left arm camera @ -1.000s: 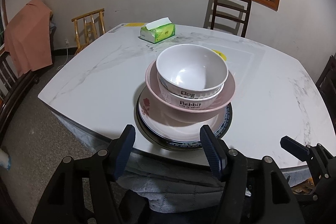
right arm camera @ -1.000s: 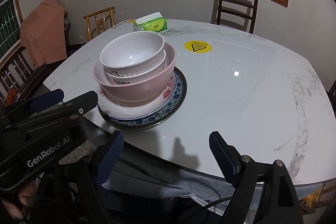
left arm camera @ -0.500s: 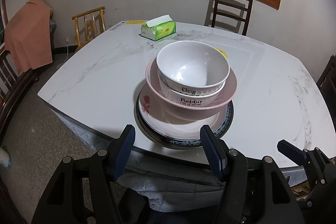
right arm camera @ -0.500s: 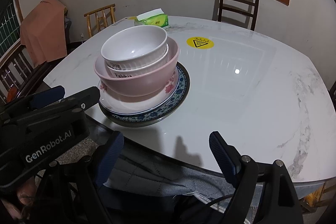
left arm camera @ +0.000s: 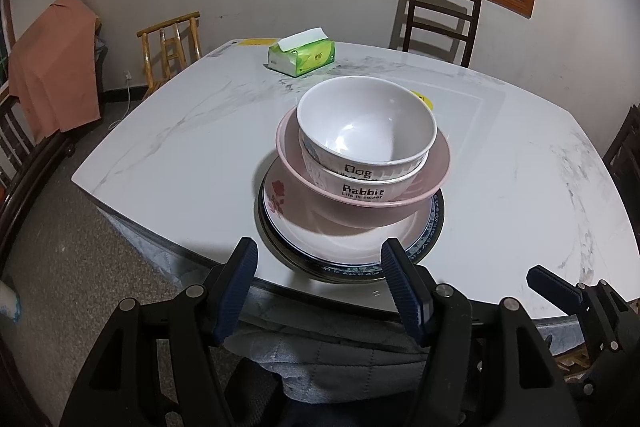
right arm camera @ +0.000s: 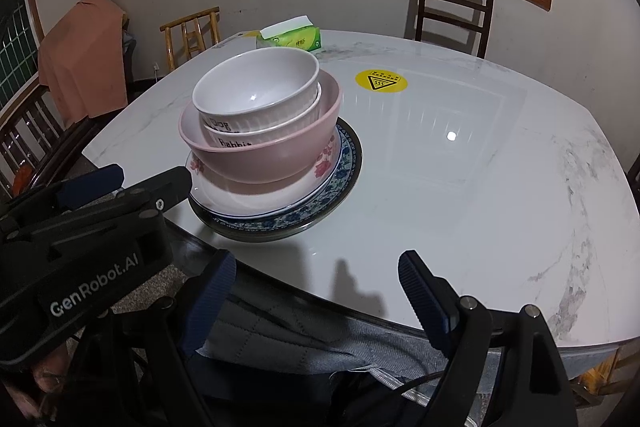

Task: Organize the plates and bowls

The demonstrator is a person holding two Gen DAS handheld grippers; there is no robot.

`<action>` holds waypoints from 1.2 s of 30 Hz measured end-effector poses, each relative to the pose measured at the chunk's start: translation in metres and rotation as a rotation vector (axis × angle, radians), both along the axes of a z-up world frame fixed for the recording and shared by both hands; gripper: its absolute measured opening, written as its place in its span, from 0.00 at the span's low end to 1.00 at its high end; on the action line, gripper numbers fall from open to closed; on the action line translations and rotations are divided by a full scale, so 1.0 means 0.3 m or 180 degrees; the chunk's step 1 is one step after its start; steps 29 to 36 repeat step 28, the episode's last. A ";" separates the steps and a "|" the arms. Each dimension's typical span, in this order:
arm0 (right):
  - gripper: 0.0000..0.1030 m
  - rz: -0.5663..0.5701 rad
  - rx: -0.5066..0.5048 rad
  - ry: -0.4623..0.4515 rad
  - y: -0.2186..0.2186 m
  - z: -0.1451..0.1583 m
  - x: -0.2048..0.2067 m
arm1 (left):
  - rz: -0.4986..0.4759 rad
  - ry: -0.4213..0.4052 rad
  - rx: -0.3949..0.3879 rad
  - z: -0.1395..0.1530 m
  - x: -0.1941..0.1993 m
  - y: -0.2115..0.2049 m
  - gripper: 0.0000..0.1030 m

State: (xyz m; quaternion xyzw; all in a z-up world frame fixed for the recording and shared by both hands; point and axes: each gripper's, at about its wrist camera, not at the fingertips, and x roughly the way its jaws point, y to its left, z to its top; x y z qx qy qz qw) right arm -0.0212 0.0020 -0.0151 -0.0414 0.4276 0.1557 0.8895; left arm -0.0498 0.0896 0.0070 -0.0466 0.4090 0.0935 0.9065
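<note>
On the near edge of the marble bench (left arm camera: 168,131) stands the whole stack: a dark-rimmed plate (right arm camera: 344,187) at the bottom, a blue-patterned plate (left arm camera: 434,223) on it, a white floral plate (left arm camera: 280,199) above, then a pink bowl (left arm camera: 360,195) holding two nested white bowls, the "Rabbit" bowl (left arm camera: 362,187) under the "Dog" bowl (left arm camera: 366,123).

Going left to right, the left gripper (left arm camera: 318,263) hovers just short of the plates with its jaws apart and nothing between them; the right gripper (right arm camera: 314,275) hangs over bare bench to the right of the stack, jaws spread wider, also empty. Everything looks already nested by size, so the sorting seems finished or nearly so. If a piece is to be shifted, the sound way would be to take the top bowl by its rim, one finger inside and one outside, and lift straight up so the lower bowl does not drag along.

The left view shows both bowl labels head-on and the bowl's hollow. The right view alone shows the dark bottom plate clearly, the full yellow warning sticker (right arm camera: 381,81), and the left gripper's body from the side. A green tissue pack (left arm camera: 301,55) sits at the far edge.
</note>
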 end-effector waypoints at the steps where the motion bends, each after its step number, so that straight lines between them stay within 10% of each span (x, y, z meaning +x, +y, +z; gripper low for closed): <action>1: 0.83 0.0000 0.0001 0.0001 0.000 0.000 0.000 | -0.0004 0.0001 0.0000 0.000 0.000 0.000 0.60; 36: 0.83 -0.0003 -0.0002 0.0001 -0.001 -0.009 -0.008 | -0.0030 0.0039 0.0006 -0.015 0.000 -0.003 0.66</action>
